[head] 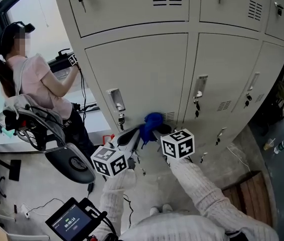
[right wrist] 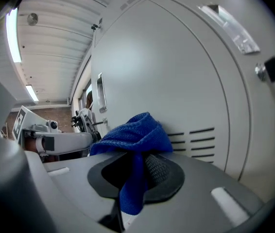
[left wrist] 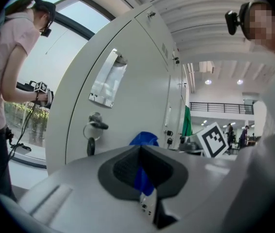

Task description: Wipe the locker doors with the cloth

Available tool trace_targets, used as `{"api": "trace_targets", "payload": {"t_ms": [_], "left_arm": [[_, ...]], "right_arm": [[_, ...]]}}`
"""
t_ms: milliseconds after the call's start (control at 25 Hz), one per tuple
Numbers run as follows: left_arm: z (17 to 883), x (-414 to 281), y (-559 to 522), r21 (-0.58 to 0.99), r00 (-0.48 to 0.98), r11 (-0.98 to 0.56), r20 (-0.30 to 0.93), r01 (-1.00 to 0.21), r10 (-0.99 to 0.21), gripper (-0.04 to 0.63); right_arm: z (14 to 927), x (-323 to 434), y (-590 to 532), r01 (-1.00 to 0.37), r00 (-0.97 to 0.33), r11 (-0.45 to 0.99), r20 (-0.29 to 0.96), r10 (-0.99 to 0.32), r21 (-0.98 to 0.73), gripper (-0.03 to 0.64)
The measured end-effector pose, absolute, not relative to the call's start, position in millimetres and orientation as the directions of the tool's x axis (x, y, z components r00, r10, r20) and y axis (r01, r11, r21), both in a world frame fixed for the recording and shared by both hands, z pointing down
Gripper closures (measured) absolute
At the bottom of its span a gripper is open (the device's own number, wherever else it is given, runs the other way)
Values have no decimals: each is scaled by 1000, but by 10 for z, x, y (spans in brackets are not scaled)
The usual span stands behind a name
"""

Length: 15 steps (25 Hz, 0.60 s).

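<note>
A blue cloth (head: 152,121) is bunched against the lower middle of a pale grey locker door (head: 147,69), just left of its vent slots (head: 168,117). My left gripper (head: 136,136) is shut on the cloth's left end, and a blue strip (left wrist: 141,176) shows pinched between its dark pads. My right gripper (head: 155,130) is shut on the cloth too. The cloth (right wrist: 133,136) is heaped over the right gripper's (right wrist: 136,155) jaws and hangs down between them. The door's handle (head: 115,100) and hanging key (head: 121,119) are to the cloth's left.
Another person (head: 36,84) sits on a chair (head: 56,144) at the left and holds a gripper against the lockers. A small screen device (head: 72,220) is at the bottom left. A wooden pallet (head: 247,190) and bottles (head: 278,144) lie on the floor at the right.
</note>
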<state>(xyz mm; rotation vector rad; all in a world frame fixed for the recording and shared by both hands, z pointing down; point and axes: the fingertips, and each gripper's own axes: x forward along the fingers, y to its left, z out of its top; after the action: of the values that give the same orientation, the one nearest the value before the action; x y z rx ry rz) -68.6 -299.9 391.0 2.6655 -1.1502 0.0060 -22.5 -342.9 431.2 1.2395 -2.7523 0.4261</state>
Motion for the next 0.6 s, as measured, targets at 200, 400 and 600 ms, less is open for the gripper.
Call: {"api": "trace_targets", "payload": {"t_ms": [200,400,600], "left_arm": [[3341,-659,-3057,174,698,-691,-28,-702,-716,597],[2700,-418,-2995,92,744,-757,-141,-647,-653,597],[2199,-291,-2938,16,754,-778,-234,-628,-614,597]], "right_arm": [[3548,91,-3422,-749,-648,629,30,-761,-209,568],[2641,384,-3333,-780,-609,621,-129,-782,-79,568],[1976,576,-3298,-810,-580,584,-218,-785,53,568]]}}
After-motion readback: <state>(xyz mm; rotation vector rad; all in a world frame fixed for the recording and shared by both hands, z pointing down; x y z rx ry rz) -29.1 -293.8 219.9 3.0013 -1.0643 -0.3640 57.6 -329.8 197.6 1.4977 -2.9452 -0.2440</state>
